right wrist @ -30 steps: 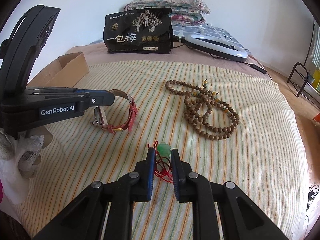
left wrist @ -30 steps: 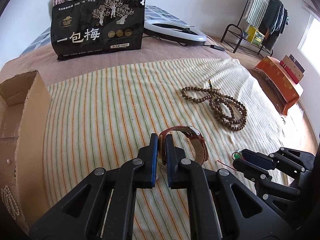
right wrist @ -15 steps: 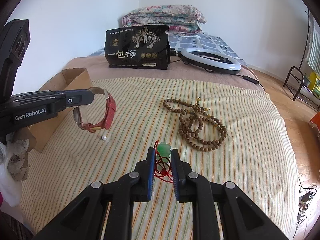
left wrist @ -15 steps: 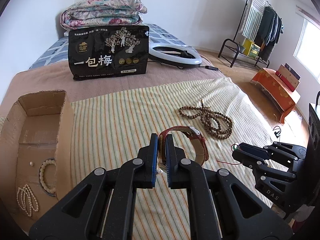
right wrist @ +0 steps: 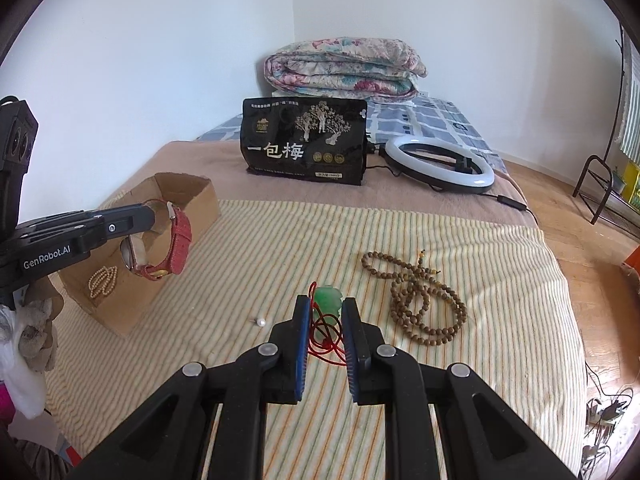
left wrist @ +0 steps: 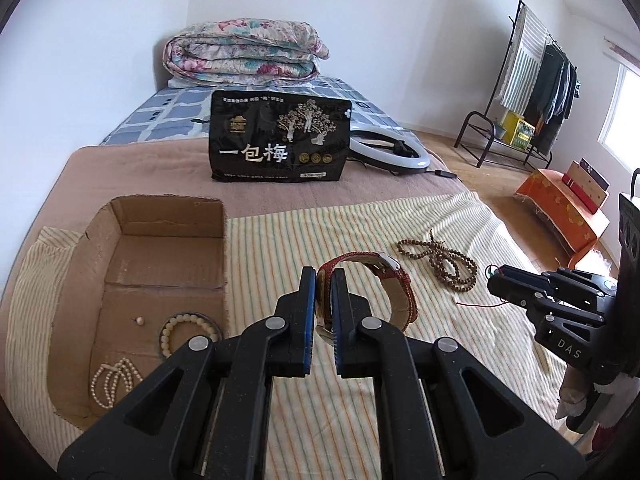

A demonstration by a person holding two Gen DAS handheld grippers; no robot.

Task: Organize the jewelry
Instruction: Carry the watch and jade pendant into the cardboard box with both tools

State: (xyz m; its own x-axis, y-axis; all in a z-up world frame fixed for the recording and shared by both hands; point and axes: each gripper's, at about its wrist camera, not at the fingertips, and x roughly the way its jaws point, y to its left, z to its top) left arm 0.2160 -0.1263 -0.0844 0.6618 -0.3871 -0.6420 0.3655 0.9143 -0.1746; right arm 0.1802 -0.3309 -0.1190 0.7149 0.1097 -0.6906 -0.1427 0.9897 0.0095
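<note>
My left gripper (left wrist: 323, 276) is shut on a red-strapped watch (left wrist: 396, 288) and holds it in the air right of the open cardboard box (left wrist: 168, 216). The box holds a pearl bracelet (left wrist: 188, 332), a pearl necklace (left wrist: 114, 380) and a loose pearl. From the right wrist view the watch (right wrist: 176, 240) hangs in front of the box (right wrist: 188, 196). My right gripper (right wrist: 326, 304) is shut on a green jade pendant (right wrist: 327, 298) with red cord, above the striped cloth. Brown wooden beads (right wrist: 416, 296) lie on the cloth to its right.
A small loose pearl (right wrist: 261, 323) lies on the striped cloth (right wrist: 280, 240). A black snack bag (right wrist: 304, 144), a ring light (right wrist: 440, 164) and a folded quilt (right wrist: 344, 68) sit further back. A clothes rack (left wrist: 532, 92) stands at right.
Both grippers have risen from the cloth with their items. The left gripper has carried the watch up and left toward the box, whose inside now shows. A loose pearl is uncovered on the cloth.
</note>
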